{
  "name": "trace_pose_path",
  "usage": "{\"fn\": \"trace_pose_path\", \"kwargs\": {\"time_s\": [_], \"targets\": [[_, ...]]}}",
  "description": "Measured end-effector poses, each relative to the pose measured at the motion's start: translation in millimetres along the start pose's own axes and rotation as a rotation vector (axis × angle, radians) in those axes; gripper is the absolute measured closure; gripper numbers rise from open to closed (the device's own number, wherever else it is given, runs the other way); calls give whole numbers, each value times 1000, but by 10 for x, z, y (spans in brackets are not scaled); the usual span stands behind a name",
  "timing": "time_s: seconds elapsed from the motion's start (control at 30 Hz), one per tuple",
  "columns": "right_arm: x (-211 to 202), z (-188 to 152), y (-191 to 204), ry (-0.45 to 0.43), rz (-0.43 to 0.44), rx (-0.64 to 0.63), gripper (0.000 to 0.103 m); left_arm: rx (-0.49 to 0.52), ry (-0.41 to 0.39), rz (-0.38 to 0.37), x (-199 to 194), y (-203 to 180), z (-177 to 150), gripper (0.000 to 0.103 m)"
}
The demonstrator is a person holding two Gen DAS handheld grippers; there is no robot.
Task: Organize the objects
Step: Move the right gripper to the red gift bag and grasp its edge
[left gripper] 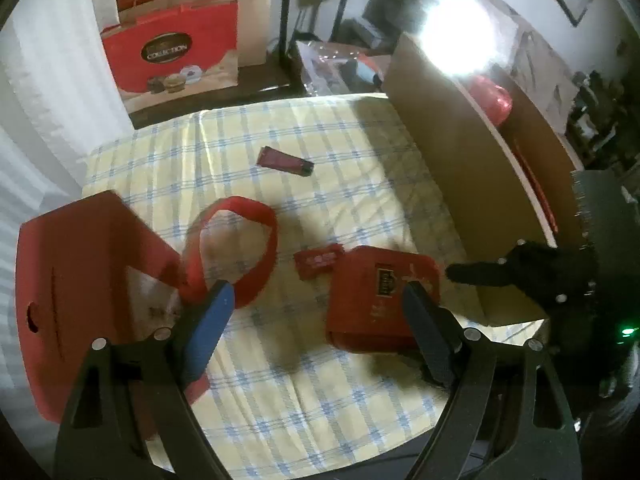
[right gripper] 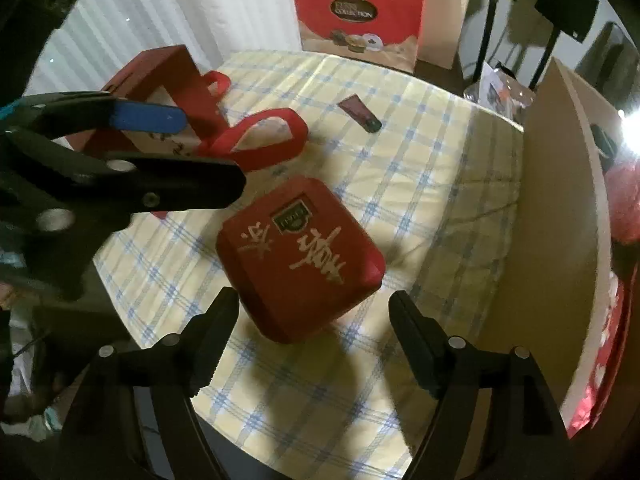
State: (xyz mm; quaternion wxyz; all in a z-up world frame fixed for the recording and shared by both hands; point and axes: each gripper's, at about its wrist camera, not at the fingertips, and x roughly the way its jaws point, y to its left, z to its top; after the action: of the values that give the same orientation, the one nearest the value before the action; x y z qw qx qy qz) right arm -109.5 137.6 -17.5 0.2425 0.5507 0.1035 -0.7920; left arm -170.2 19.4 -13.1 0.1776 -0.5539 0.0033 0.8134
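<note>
Right gripper [right gripper: 314, 320] spread wide, holding nothing, hovering just above the near corner of the square red box [right gripper: 300, 256], which lies flat mid-bench on the checked cloth [right gripper: 420, 184]; the box sits diagonal to the jaws, corner first, so I'd judge a wrist turn is needed to span flat sides. Left gripper [left gripper: 318, 308] also spread and empty, box off its right finger, red bag [left gripper: 80, 280] to its left. Right is nearer; cardboard box [right gripper: 560, 200] stands open further right.
</note>
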Motion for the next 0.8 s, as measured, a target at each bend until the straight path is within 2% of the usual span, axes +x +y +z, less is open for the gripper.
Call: {"fn": "trace_pose_path", "kwargs": {"time_s": [0.17,0.47,0.53,0.67,0.8], "targets": [[26,-29,-50,-5,27,52,24,15,-6,26,11,-47,0,20],[24,-36,-77,-9,44,80,24,-9,46,-16,232,-52,-79,24],[-34,-31,-91,-18,44,85,24,-15,27,-22,155,-35,-82,24],[-221,32,-103,-55,43,78,25,-27,-47,-57,-246,43,-58,23],[-423,182,-88,-93,52,73,25,-52,-123,-53,-659,205,-3,17]]}}
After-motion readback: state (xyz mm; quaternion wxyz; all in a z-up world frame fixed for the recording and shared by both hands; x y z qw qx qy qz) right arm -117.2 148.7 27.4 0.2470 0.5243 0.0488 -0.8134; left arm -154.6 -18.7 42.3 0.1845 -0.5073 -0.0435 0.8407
